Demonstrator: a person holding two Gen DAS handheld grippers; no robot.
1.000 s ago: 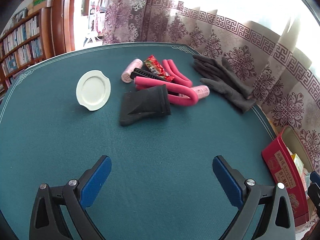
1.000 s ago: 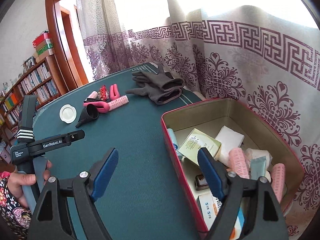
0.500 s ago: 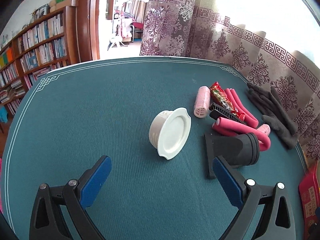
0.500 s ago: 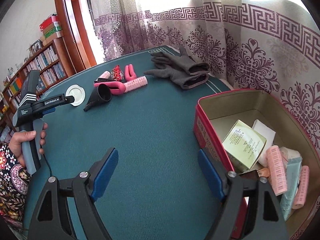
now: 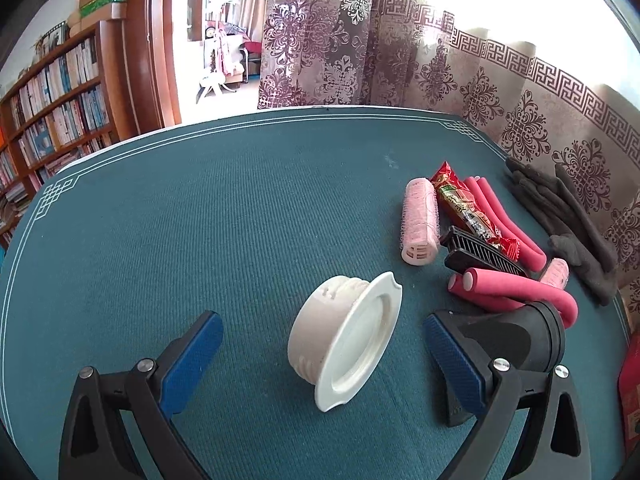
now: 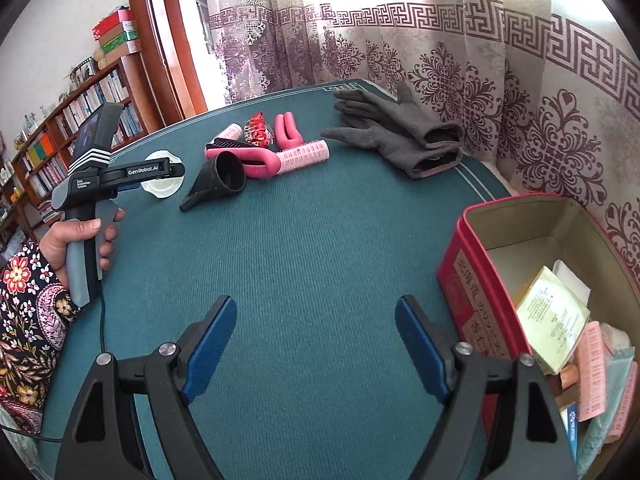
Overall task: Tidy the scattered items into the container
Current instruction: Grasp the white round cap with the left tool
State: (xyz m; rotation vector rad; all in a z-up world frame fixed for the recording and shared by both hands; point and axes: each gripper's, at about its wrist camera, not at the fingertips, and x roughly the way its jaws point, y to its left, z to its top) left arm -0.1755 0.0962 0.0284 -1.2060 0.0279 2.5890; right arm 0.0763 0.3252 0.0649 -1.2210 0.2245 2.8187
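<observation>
Hovering with jaws spread, the left gripper (image 5: pixel 322 354) frames a white plastic cap (image 5: pixel 346 338) lying on the green table (image 5: pixel 200 240), untouched. In the right view, the right gripper (image 6: pixel 316 344) gapes empty beside the red container (image 6: pixel 472 280).

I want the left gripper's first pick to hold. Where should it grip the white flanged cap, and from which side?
Probably grip the white flanged cap across its ribbed round body, not the thin flange. It lies tilted on the table, flange toward the camera, between the open fingers of the left gripper; come from above and close on the body's two sides.
</observation>
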